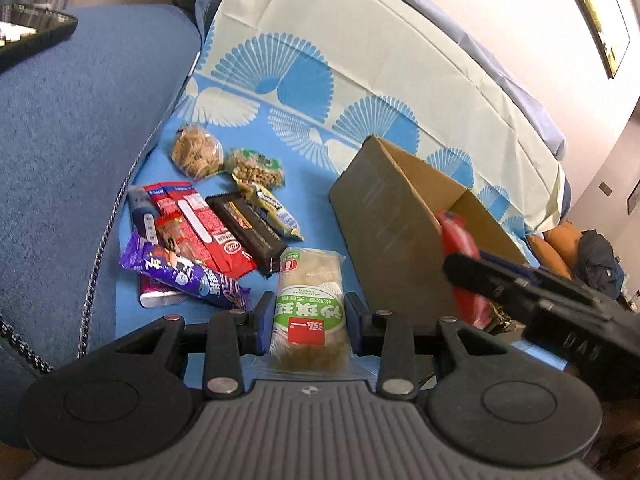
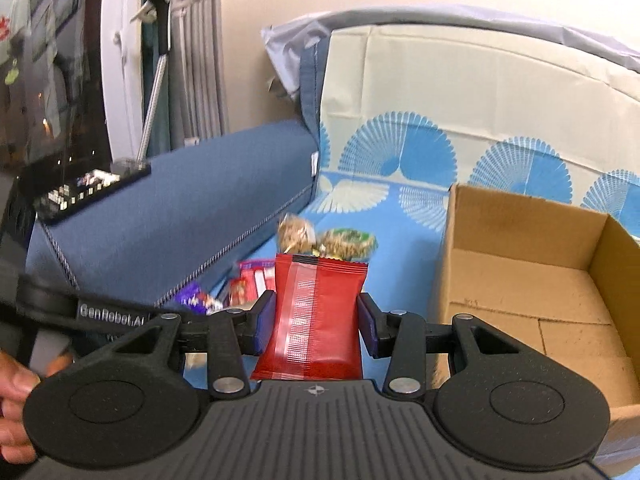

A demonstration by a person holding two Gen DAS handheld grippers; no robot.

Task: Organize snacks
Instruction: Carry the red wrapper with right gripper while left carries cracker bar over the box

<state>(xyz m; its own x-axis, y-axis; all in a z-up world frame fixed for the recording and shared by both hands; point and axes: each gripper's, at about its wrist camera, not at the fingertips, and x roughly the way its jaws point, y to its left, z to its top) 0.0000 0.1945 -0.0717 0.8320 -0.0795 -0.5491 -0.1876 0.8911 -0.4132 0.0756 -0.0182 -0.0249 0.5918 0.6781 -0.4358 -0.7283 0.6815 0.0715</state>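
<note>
Gripping a green-labelled snack pack (image 1: pixel 308 312) in left fingers (image 1: pixel 264 320), red packet (image 2: pixel 316 316) in right fingers (image 2: pixel 366 320).

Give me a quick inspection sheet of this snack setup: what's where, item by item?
Surface: blue patterned cloth over a sofa seat.
Job's things: cardboard box, open and empty inside; loose snack pile beside it.
Clutter: dark tray on the sofa arm.
Grippers: left gripper clamps a green-labelled pastry pack; right gripper clamps a red packet.
Cables: nothing seen.
Surroundings: curtains, framed picture, a person's hand.
</note>
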